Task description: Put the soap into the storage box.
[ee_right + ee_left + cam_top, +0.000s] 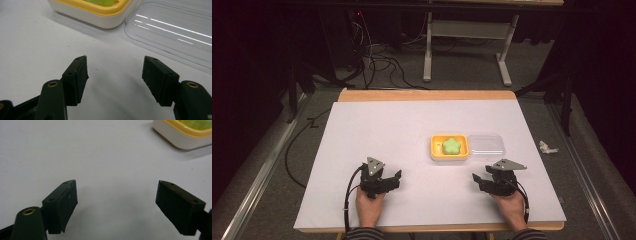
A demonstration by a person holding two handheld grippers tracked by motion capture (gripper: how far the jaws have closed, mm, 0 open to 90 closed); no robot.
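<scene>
A: Biggest first: the white worktop (377,150) spans mid-frame in the high view. What sits on it?

B: Right of centre, a yellow-rimmed box (449,147) holding a green flower-shaped piece (452,145); its clear lid (486,145) touches the box's right side, so the 2 form a row running left-right.

A: And the grippers?

B: Both low in frame, fingers wide apart, holding nothing. The right gripper (479,180) sits nearer the lid than the left gripper (394,178); I'd judge it better placed.
</scene>
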